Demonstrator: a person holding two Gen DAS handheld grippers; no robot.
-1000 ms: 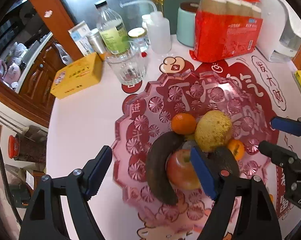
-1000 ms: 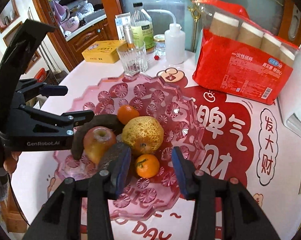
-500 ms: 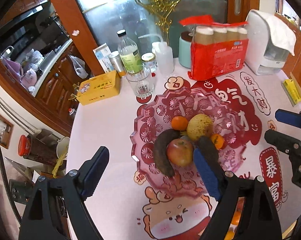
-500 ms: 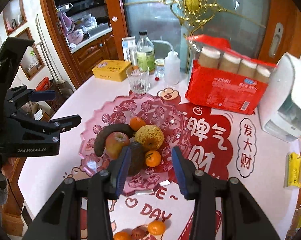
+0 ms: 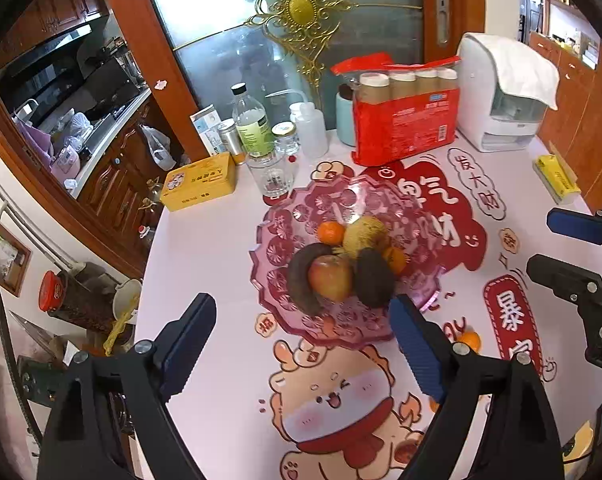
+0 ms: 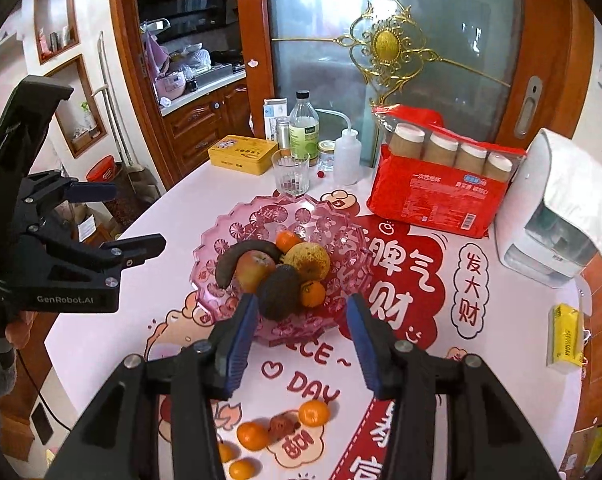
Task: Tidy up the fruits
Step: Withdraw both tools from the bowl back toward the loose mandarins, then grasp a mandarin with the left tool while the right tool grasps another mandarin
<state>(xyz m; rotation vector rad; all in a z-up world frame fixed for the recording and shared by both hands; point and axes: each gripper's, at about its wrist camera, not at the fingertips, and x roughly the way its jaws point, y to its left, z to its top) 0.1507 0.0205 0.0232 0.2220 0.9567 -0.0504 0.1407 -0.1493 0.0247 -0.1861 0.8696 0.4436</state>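
Note:
A pink glass plate (image 5: 269,280) (image 6: 221,232) in the middle of the table holds a red apple (image 5: 330,280), a dark banana (image 5: 297,280), a yellow pear (image 6: 307,256), an avocado (image 6: 279,292) and two mandarins (image 6: 312,293). Several loose mandarins (image 6: 314,413) and a small reddish fruit (image 6: 283,426) lie on the table's near side. My left gripper (image 5: 303,312) hovers above the plate's near edge, its jaws opening wide with nothing between them. My right gripper (image 6: 302,302) hangs high over the near rim, its jaws opening too, and holds nothing.
Behind the plate stand a drinking glass (image 6: 291,174), a yellow tin (image 6: 243,154), bottles (image 6: 303,128) and a red pack of paper cups (image 6: 441,192). A white appliance (image 6: 553,220) and a yellow packet (image 6: 565,334) sit at the right. The table edge (image 6: 101,280) curves along the left.
Both grippers have risen and drawn back from the plate, which looks smaller now. The loose mandarins near the table's front have come into view. The right jaws stand wider apart.

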